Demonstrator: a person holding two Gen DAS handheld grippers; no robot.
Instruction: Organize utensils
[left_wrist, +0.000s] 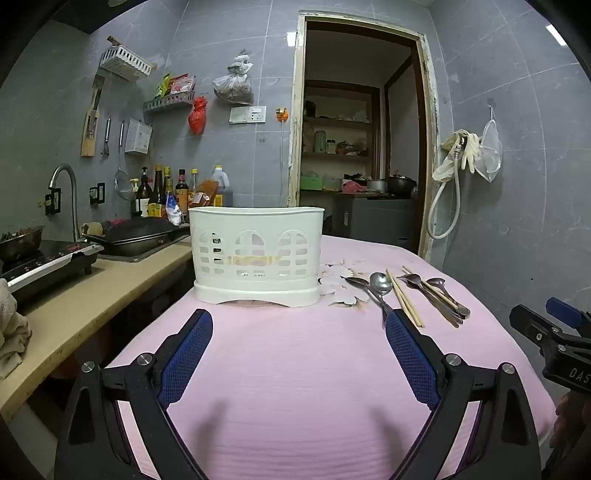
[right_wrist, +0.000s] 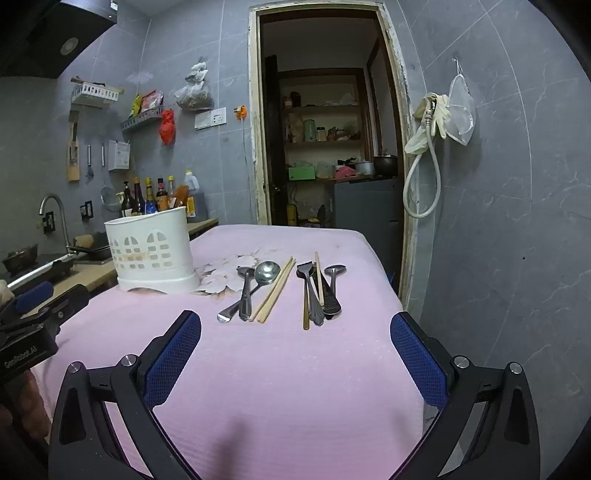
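Left gripper (left_wrist: 299, 332): fingers spread wide, nothing between them, hovering low over the pink tablecloth (left_wrist: 295, 387) at the bottom of the frame.

Right gripper (right_wrist: 295, 334): same deal, jaws released and empty, pointed at the utensils from the bottom of its view.

Caddy (right_wrist: 151, 251): white plastic holder with arched cutouts, standing upright at middle left in the right view and dead centre in the left one. Can't see inside it.

Left pile: a big spoon (right_wrist: 266, 274) and a smaller spoon (right_wrist: 245, 291) just beside a pair of chopsticks (right_wrist: 275, 290), centre of frame. Spoon bowls point away from the camera, handles toward it; the chopsticks' long axis leans up to the right.

Right pile: a dark bundle of spoons (right_wrist: 317, 291) with one chopstick (right_wrist: 318, 277) lying across it, a bit right of centre. Long axes run near to far, bowls at the far end.

Counter (left_wrist: 92, 295): left edge, with bottles (left_wrist: 166, 192) and a faucet (left_wrist: 66, 184) behind it.
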